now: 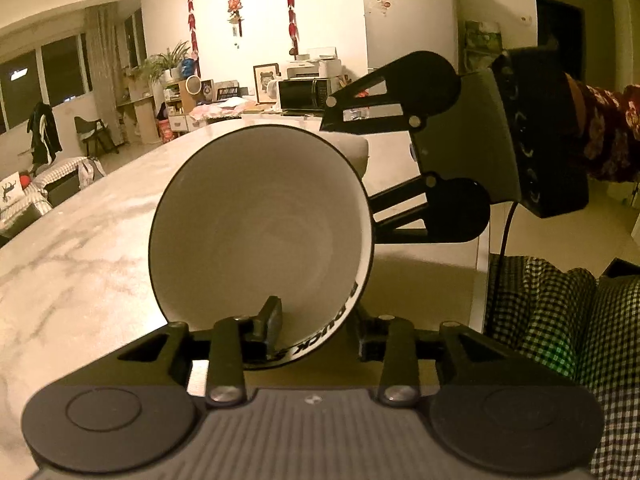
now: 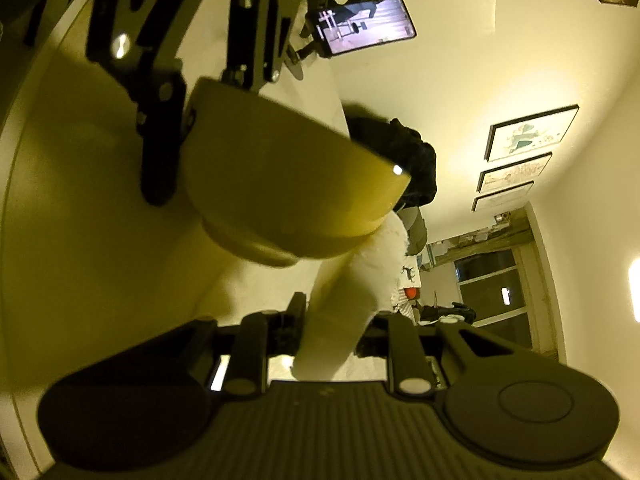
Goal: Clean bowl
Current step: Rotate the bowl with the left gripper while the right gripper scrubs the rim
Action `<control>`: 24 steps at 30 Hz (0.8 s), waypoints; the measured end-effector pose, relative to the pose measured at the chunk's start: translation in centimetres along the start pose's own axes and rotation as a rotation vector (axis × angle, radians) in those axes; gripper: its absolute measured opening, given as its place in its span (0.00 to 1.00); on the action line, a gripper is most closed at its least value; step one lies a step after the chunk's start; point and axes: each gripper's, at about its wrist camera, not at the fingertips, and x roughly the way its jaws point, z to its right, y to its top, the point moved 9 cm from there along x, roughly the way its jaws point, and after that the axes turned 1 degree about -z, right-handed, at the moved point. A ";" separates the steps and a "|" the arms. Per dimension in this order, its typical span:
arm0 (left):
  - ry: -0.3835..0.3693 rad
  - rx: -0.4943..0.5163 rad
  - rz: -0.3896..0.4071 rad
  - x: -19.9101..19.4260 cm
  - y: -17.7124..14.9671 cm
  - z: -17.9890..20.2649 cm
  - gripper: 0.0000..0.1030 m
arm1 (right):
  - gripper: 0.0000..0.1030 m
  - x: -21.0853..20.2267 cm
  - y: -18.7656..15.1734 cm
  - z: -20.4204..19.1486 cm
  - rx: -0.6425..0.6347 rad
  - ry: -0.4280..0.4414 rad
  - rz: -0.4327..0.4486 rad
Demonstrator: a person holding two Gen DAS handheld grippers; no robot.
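White ceramic bowl w/ a dark rim is tipped on its side above the marble tabletop, its opening facing the left wrist cam. The left gripper straddles the bowl's lower rim, one finger inside & the other outside behind the wall; the pads look to be on the rim, so I read it as gripping the bowl, though the hold looks light. In the right wrist view the right gripper is closed on a white paper towel, a rolled wad sticking out toward the bowl's outer wall & foot. The towel's tip sits just beside the rim, touching or nearly so, can't tell which. The step in hand looks like wiping, prob. about to go inside. To do it well: firm up the left grip first so the bowl doesn't swivel on a thin rim pinch; keep the opening turned toward the right gripper; bring the towel over the rim & sweep the inner wall in arcs down to the bottom, w/ light pressure, since a hard push could lever the bowl out of the pads. The inside looks fairly clean already, no obvious mess visible.
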 end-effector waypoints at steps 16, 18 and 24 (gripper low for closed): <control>0.001 -0.007 -0.001 -0.8 0.4 0.6 0.38 | 0.22 0.6 0.2 -0.5 -0.014 0.007 -0.005; 0.004 -0.008 -0.001 -0.9 0.4 0.6 0.38 | 0.22 0.6 0.5 -0.1 -0.013 -0.002 0.002; 0.011 -0.012 -0.002 -1.1 0.4 1.0 0.39 | 0.22 0.3 1.8 1.5 0.001 -0.044 0.037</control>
